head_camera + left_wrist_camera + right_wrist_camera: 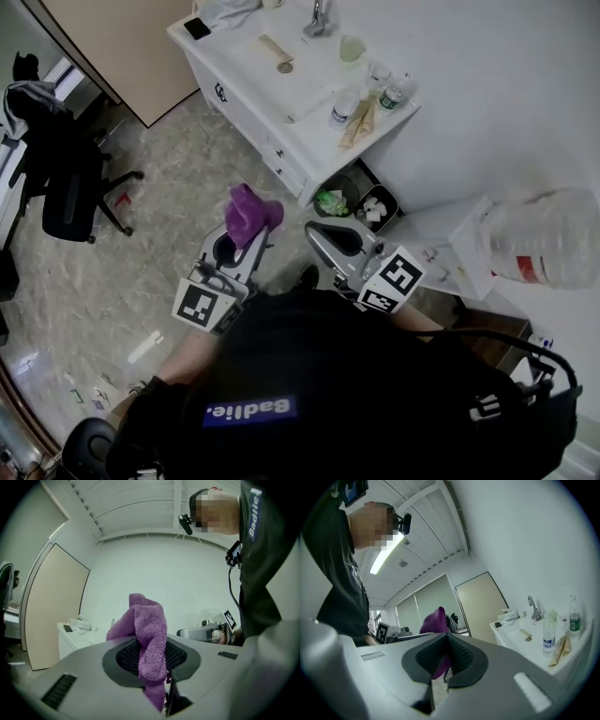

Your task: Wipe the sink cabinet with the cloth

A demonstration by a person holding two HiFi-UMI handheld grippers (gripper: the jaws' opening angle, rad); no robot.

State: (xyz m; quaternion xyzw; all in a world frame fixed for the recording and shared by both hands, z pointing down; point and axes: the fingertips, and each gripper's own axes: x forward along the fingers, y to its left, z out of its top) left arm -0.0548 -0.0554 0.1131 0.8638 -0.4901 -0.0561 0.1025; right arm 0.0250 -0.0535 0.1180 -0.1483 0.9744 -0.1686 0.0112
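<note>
Closest in, the person's dark shirt [356,394] fills the lower edge of the head view, and both tongs reach out in front of it over the floor [150,244]. The left tongs [244,242] are clenched on the purple cloth [248,212]. The left gripper view shows a fold pinched between the pads, with one bunch standing above the jaws and a tail hanging below. The right tongs [319,232], just beside them, are closed with nothing in them. The purple seen past their slit in the right gripper view is the cloth in the other tool. So the cloth is in the air, well apart from the sink cabinet [246,111], and no wiping contact shows yet.

Beyond the tongs, a bin [354,192] sits on the floor at the cabinet's near end. On the cabinet top, bottles [394,94] crowd the corner nearest the bin. A tap [319,17] rises at the back edge, and a phone [197,28] lies at the far end, by the front corner.

The step in hand looks like bringing the cloth up to the cabinet. To do it well, the pinch should be firm enough that the fold does not slip out. The loose bunch should be pressed flat on the front panel or a bare stretch of the top before any stroke. Strokes are best run along the edges and away from the bottles, which would likely tip at a nudge. The empty tongs are best held clear.
</note>
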